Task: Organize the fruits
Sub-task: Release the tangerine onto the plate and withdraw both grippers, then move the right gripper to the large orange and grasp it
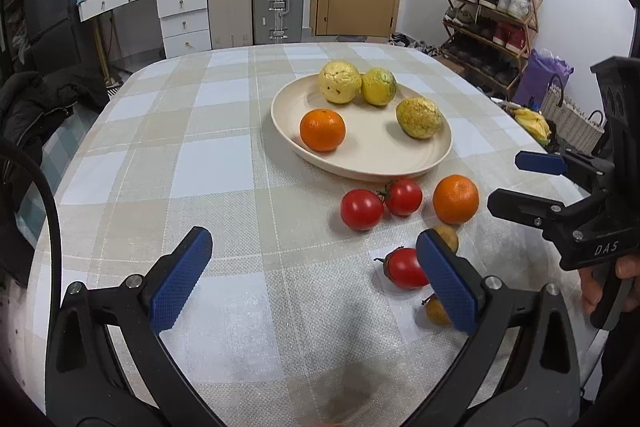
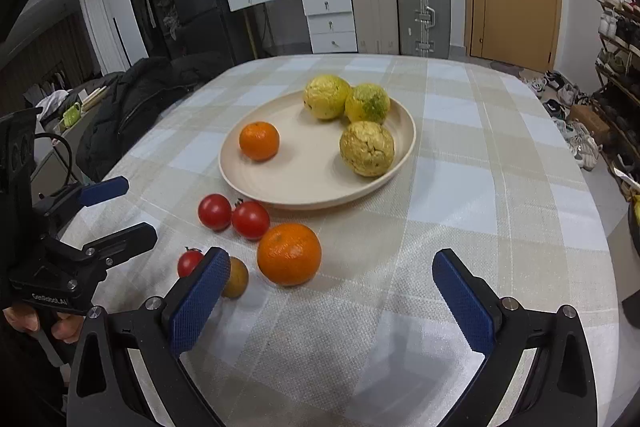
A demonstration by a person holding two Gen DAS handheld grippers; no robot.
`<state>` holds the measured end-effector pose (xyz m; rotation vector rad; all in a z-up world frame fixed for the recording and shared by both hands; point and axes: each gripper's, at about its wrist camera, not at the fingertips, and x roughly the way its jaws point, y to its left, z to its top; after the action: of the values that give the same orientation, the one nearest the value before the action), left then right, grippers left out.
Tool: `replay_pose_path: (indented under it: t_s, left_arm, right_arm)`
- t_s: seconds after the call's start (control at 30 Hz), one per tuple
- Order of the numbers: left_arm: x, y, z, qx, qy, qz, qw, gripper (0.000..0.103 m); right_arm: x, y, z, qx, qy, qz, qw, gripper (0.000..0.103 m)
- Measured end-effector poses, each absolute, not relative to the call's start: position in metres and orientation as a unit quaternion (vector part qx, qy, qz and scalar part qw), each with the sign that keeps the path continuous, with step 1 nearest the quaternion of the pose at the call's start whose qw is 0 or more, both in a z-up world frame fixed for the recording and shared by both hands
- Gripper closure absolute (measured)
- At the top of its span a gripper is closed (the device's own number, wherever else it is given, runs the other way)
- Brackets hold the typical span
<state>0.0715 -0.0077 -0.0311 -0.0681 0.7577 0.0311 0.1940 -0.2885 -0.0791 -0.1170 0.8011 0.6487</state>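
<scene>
Orange [image 2: 289, 253] lies loose on the tablecloth near the plate [image 2: 256, 187], firm, round, prone to roll, so take it across its widest middle; your right gripper [image 2: 332, 301] and left gripper [image 1: 316, 275] gape wide, both empty.

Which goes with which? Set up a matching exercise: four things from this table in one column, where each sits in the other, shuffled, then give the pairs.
Column 1:
1. green-patched yellow fruit
2. larger orange
3. smaller orange
4. brown fruit

Column 2:
A. on the tablecloth, just right of the two touching tomatoes
B. on the plate, alone on its left side
C. partly hidden behind a right gripper finger
D. on the plate's far side, touching another yellow fruit

Pairs: 1-D, 2-A, 3-B, 4-C
</scene>
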Motion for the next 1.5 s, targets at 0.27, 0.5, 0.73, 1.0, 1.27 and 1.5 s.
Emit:
replay_pose_path:
  t_s: [0.27, 0.5, 0.73, 1.0, 1.27, 1.5]
  left_arm:
    - [0.075, -0.018, -0.039, -0.016, 0.387, -0.001, 0.922, 0.001]
    - [0.077, -0.024, -0.044, -0.005, 0.397, -0.005, 0.918, 0.001]
    - [0.079, -0.026, -0.047, 0.002, 0.403, -0.004, 0.915, 0.001]
    - [0.082, -0.025, -0.051, -0.002, 0.41, -0.001, 0.912, 0.001]
    - [0.082, -0.025, -0.052, -0.003, 0.411, -0.003, 0.912, 0.001]
    - [0.082, -0.025, -0.051, -0.003, 0.411, -0.003, 0.911, 0.001]
  right_arm:
    - [0.196, -0.286, -0.084, -0.059, 0.39, 0.312, 0.865, 0.0]
    - [0.201, -0.28, -0.096, -0.057, 0.408, 0.3, 0.861, 0.0]
    - [0.202, -0.273, -0.103, -0.061, 0.415, 0.295, 0.858, 0.0]
    - [0.208, -0.271, -0.109, -0.061, 0.432, 0.271, 0.858, 0.0]
    - [0.21, -0.259, -0.112, -0.088, 0.438, 0.26, 0.856, 0.0]
    - [0.207, -0.257, -0.11, -0.097, 0.428, 0.27, 0.857, 0.004]
